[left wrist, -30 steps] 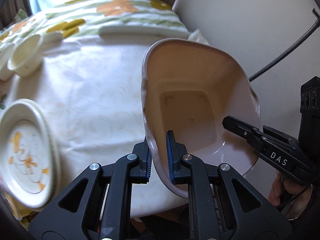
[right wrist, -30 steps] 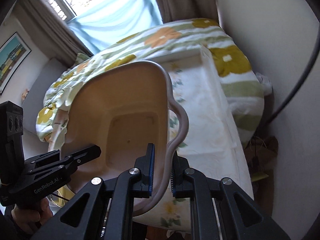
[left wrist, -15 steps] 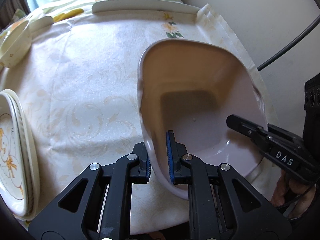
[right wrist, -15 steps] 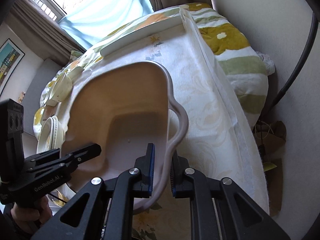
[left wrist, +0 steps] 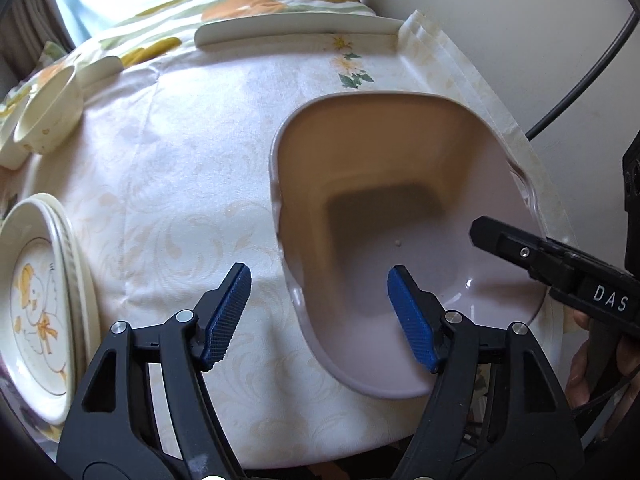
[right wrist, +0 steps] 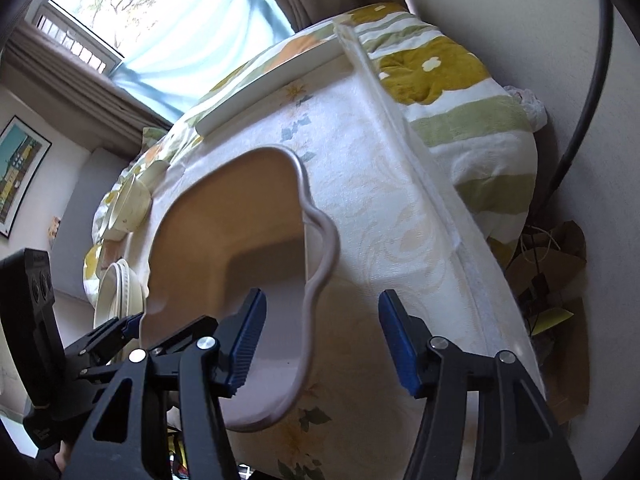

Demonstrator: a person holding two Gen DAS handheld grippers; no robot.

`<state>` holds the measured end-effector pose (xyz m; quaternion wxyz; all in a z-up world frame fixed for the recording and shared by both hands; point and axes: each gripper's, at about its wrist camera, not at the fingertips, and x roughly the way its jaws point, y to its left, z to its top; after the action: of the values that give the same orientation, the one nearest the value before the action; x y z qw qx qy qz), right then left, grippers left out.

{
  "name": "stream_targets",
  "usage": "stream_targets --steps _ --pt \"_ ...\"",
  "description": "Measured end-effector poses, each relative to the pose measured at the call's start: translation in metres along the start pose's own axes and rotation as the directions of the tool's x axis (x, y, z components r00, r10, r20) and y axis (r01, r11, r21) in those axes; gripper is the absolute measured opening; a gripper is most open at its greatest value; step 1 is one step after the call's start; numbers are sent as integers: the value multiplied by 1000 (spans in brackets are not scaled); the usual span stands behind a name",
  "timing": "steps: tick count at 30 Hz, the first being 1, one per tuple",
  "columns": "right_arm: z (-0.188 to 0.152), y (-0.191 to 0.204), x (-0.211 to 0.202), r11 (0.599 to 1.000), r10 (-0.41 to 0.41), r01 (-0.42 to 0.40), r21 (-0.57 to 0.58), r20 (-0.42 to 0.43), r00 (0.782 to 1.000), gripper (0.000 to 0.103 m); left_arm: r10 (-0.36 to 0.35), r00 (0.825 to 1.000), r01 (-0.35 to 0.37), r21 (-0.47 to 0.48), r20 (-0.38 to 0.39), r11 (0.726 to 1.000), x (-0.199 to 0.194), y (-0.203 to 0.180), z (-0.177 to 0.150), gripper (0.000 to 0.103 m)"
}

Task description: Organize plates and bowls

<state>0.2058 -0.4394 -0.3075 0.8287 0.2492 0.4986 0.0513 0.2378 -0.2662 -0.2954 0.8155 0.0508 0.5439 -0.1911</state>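
A large pale squarish bowl (left wrist: pixel 400 208) rests on the white tablecloth at the table's near right corner; it also shows in the right wrist view (right wrist: pixel 240 240). My left gripper (left wrist: pixel 320 316) is open, its jaws astride the bowl's left rim without gripping. My right gripper (right wrist: pixel 322 340) is open astride the bowl's right rim; it shows in the left wrist view (left wrist: pixel 532 256). A stack of plates (left wrist: pixel 44 312) with a cartoon print lies at the left edge. A small cream bowl (left wrist: pixel 48 120) sits far left.
A long white platter (left wrist: pixel 296 28) lies along the table's far edge. A flowered bed cover (right wrist: pixel 460 92) lies behind and right of the table. A wall and a black cable (left wrist: pixel 592 68) stand close on the right. The tablecloth (left wrist: pixel 180 200) spreads between the dishes.
Both grippers held the big bowl tilted in the air, lowered it onto the table's right corner, then opened and let it go.
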Motion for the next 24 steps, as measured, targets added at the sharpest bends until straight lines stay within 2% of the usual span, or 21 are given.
stream_targets --steps 7,11,15,17,18,19,20,21,22,24 --pt "-2 16 -46 999 -34 37 -30 75 997 54 9 999 -8 -25 34 1000 -46 7 -6 69" --pt "4 45 -81 996 -14 26 -88 134 991 54 16 994 -11 -50 113 999 -96 14 -9 69" --pt "19 88 -105 978 34 5 -207 184 982 54 60 970 -45 -69 237 997 -158 34 -4 69" --pt "29 116 -115 964 74 -15 -265 214 974 56 83 950 -55 -99 302 994 -188 49 0 79" --pt "33 127 -116 957 93 -25 -290 222 971 60 99 939 -64 -116 330 991 -199 56 2 94" --pt "37 139 -117 949 114 -39 -311 227 967 78 124 925 -80 -136 360 988 -210 64 4 103" --pt "41 151 -117 942 139 -56 -332 231 963 96 146 909 -94 -150 389 984 -220 71 5 103" --pt "44 161 -116 934 160 -71 -349 233 959 100 164 895 -106 -159 415 982 -228 79 8 103" --pt "48 173 -115 925 179 -81 -371 237 955 101 176 888 -116 -163 424 980 -233 88 10 103" --pt "56 198 -106 907 183 -73 -415 232 955 101 208 887 -139 -193 411 971 -238 111 17 103"
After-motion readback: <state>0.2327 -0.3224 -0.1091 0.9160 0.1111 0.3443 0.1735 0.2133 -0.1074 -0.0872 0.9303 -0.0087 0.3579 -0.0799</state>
